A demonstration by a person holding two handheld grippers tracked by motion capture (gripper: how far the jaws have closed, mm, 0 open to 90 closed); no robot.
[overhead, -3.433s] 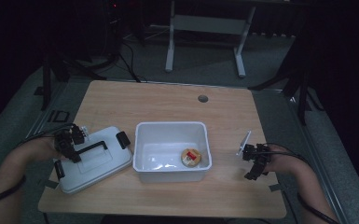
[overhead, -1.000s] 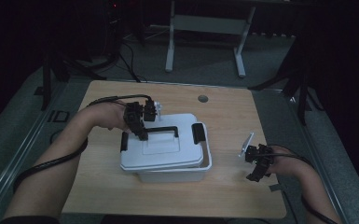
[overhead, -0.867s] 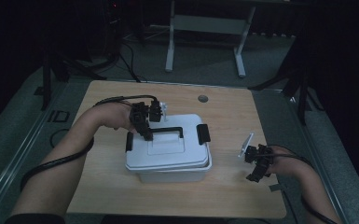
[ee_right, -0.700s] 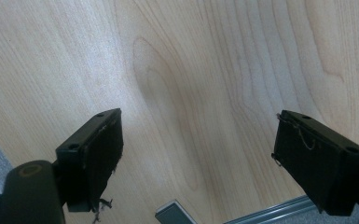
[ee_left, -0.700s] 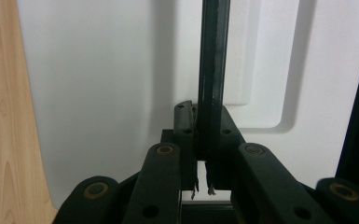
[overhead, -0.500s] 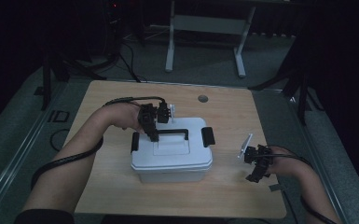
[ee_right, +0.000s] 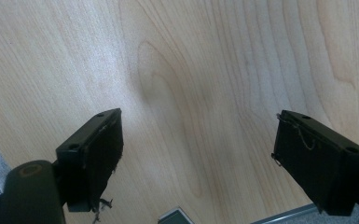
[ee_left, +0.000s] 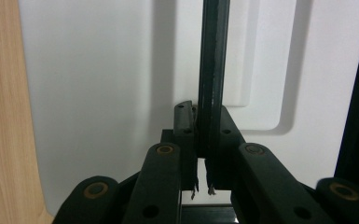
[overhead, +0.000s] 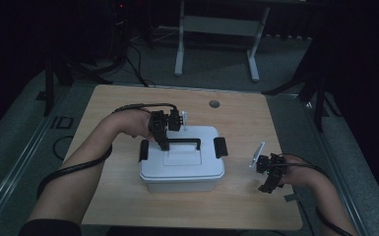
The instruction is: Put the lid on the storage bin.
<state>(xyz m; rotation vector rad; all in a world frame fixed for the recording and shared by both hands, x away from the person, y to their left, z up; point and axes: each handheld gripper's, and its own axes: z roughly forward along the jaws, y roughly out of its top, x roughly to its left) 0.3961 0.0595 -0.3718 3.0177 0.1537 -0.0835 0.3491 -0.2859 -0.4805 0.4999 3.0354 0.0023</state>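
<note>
Left claw (overhead: pixel 164 143) clamped on lid handle (overhead: pixel 182 142); lid (overhead: pixel 184 158) seemingly seated on box (overhead: pixel 182 179). Right claw (ee_right: pixel 200 158) apart over worktop (overhead: pixel 236 118), near right.

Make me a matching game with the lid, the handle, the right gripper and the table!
Things:
1. lid
2. handle
3. right gripper
4. table

States:
A. wooden
B. open, holding nothing
C. white, on the box
D. black, pinched by the left gripper

Pairs: 1-C, 2-D, 3-B, 4-A
</note>
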